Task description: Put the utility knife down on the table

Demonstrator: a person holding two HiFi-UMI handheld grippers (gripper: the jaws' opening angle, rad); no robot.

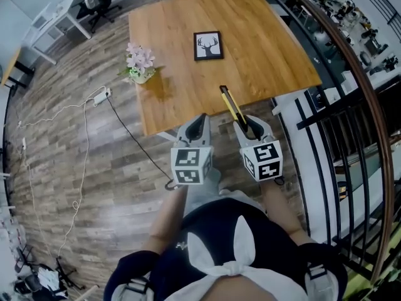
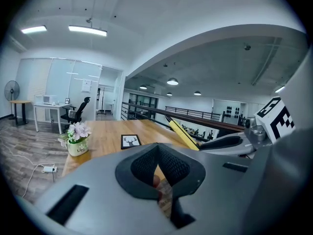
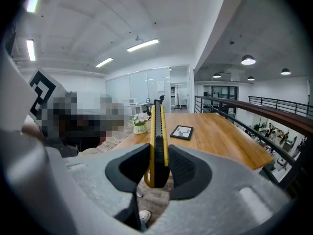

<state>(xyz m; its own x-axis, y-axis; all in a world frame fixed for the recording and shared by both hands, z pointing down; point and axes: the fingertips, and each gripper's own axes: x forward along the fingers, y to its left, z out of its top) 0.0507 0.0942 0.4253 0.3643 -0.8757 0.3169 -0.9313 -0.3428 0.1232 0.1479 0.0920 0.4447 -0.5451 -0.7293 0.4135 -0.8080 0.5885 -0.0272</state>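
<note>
Utility knife is a slim yellow-and-black bar

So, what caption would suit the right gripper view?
Right gripper clamping a yellow utility knife, with the wooden table ahead.

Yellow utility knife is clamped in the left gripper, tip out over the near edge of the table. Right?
Not quite. The yellow utility knife is clamped in the right gripper, not the left; the right gripper view shows it between the jaws. The left gripper holds nothing. The tip is out over the near edge of the table.
</note>
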